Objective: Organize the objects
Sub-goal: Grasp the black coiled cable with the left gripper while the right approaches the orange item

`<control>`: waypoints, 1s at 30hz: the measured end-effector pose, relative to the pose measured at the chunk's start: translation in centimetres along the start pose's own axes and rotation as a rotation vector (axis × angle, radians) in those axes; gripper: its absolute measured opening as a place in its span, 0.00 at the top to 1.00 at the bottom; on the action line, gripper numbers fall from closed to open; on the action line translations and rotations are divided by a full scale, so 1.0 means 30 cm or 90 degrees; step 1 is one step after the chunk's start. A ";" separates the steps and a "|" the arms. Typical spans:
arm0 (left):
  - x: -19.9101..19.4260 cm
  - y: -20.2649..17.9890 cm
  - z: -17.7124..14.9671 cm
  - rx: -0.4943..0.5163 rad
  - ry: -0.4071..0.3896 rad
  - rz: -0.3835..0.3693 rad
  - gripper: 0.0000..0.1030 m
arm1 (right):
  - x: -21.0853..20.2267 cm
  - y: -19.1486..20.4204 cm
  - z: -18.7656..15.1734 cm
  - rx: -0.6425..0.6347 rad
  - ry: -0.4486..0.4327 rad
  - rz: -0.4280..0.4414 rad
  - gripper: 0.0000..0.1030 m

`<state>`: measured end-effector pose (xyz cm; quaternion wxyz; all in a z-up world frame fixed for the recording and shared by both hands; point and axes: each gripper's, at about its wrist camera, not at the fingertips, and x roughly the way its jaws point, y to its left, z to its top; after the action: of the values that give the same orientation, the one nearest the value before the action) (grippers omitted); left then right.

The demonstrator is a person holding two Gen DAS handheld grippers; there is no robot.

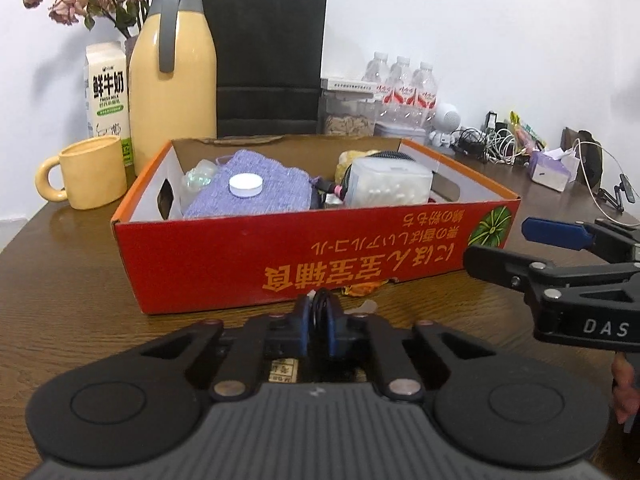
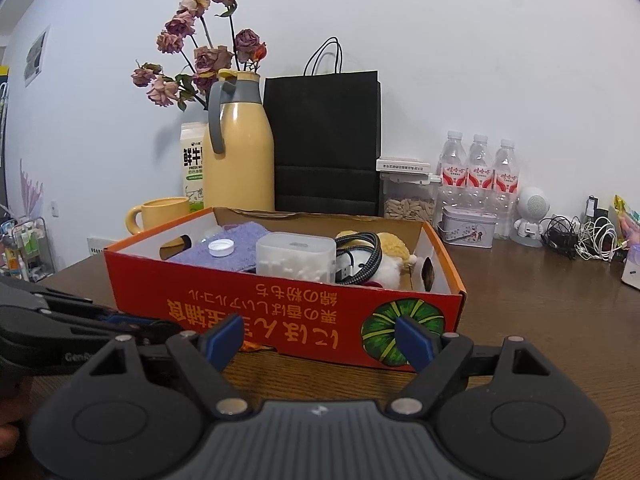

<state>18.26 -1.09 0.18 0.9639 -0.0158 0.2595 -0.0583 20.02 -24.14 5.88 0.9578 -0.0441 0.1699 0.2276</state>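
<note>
With the left gripper [image 1: 319, 312] clenched on a thin black looped object [image 1: 320, 300] just before the red box [image 1: 280, 256] on the table [image 1: 72, 280], and the right gripper [image 2: 320, 340] released, a shallow pinch could slip during lifting.

Between the shut pads of the left hand-held gripper [image 1: 319, 322] sits a thin black looped thing [image 1: 320, 305]; beyond it the open red box [image 1: 256, 252], nearly full.

white wall [image 2: 440, 40] (bare), brown wooden table [image 1: 72, 280]
</note>
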 end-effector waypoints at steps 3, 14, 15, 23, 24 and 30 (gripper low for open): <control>-0.021 0.004 0.003 -0.008 -0.020 -0.001 0.92 | 0.000 -0.004 0.000 0.002 0.001 -0.003 0.20; -0.158 0.048 0.006 -0.051 -0.119 0.004 0.92 | 0.006 -0.013 -0.001 0.010 0.007 -0.010 0.20; -0.172 0.055 0.006 -0.054 -0.126 0.004 0.92 | 0.008 -0.012 -0.001 0.009 0.009 -0.010 0.20; -0.222 0.128 0.006 -0.056 -0.147 0.035 0.92 | 0.033 0.029 0.000 -0.018 0.042 0.015 0.23; -0.223 0.138 0.006 -0.057 -0.147 0.039 0.92 | 0.039 0.039 -0.001 -0.017 0.049 0.023 0.23; -0.223 0.187 -0.001 -0.069 -0.144 0.053 0.92 | 0.113 0.131 0.006 -0.019 0.106 0.081 0.39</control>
<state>13.08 5.29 3.16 0.9863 -0.0631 0.1522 -0.0020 21.15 -19.15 4.86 0.9233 -0.0664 0.2476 0.2859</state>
